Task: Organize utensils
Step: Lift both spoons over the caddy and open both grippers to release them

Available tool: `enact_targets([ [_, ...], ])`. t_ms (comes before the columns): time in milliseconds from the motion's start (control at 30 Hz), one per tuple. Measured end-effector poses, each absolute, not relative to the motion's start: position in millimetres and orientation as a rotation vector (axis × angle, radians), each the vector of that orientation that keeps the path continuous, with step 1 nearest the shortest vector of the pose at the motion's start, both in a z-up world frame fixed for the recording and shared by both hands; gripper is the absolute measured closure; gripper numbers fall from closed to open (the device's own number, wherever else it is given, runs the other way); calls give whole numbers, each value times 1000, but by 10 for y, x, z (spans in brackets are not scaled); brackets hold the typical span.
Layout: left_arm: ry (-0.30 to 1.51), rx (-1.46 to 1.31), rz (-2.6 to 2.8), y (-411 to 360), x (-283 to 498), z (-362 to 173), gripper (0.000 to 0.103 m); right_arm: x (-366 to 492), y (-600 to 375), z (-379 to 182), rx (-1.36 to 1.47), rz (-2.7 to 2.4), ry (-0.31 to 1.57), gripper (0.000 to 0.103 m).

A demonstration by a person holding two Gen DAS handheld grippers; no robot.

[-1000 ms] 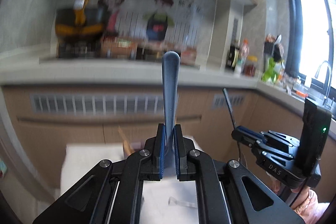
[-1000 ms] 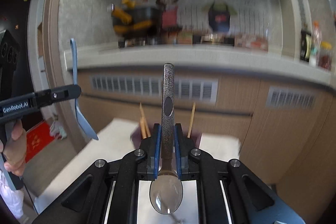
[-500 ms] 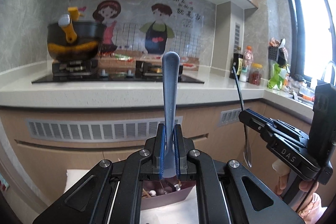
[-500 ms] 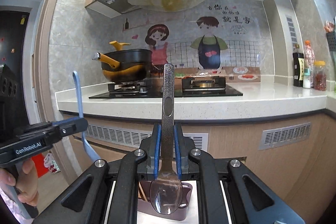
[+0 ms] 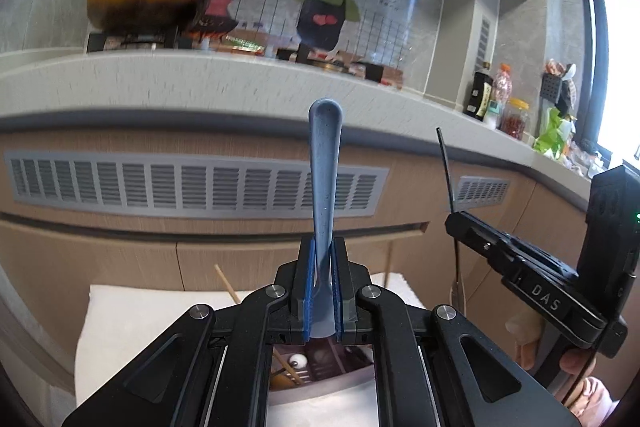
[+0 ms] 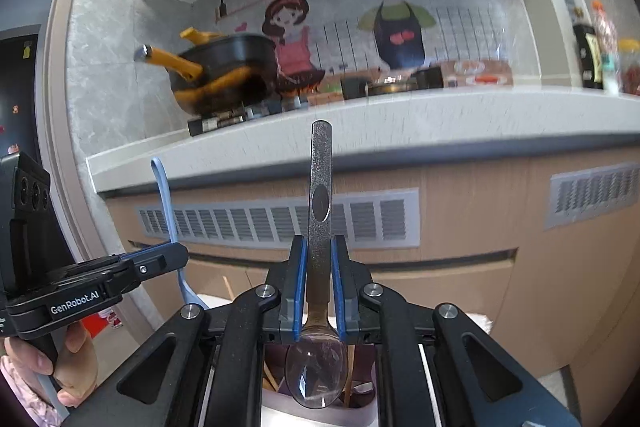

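Both grippers loaded. Left gripper (image 5: pixel 322 293): blue pads pinching a blue spoon (image 5: pixel 325 183) low on its handle, the handle standing upright past the fingertips, the bowl end tucked back between the jaws. In the right wrist view the same blue spoon (image 6: pixel 163 195) runs through the left gripper (image 6: pixel 172 253), bowl hanging below the pads.

Right gripper (image 6: pixel 319 285): jaws pressed onto a metal spoon (image 6: pixel 320 195) at the neck. Flat handle points up and forward, clear of the pads; bowl (image 6: pixel 316 371) sits behind the pads, toward the camera. From the left wrist view it shows edge-on as a thin dark line through the right gripper (image 5: pixel 454 223).

Below both sits a maroon utensil holder (image 5: pixel 320 367) on a white cloth (image 5: pixel 132 327), wooden chopsticks (image 5: pixel 227 285) sticking out of it. Neither spoon is in the holder; both hang above it. A hand (image 6: pixel 76 359) grips the left gripper's handle.
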State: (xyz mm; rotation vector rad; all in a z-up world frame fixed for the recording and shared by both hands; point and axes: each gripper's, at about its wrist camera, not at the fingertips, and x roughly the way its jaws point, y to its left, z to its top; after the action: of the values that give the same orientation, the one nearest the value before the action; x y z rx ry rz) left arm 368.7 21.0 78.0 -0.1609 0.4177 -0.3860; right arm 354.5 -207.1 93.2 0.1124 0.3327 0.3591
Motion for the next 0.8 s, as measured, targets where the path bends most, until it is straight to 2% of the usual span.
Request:
enact_targets([
  [300, 528, -178, -382, 183, 4013, 214, 95, 3971, -2005, 352, 107, 349, 414, 92],
  [567, 610, -163, -374, 98, 4093, -58, 93, 4020, -1949, 64, 59, 364, 477, 91],
  [733, 657, -177, -357, 103, 4017, -104, 93, 3892, -1947, 56, 22, 380, 510, 80],
  [800, 656, -197, -352, 161, 3910, -60, 93, 3816, -1972, 93, 25, 378, 516, 67],
])
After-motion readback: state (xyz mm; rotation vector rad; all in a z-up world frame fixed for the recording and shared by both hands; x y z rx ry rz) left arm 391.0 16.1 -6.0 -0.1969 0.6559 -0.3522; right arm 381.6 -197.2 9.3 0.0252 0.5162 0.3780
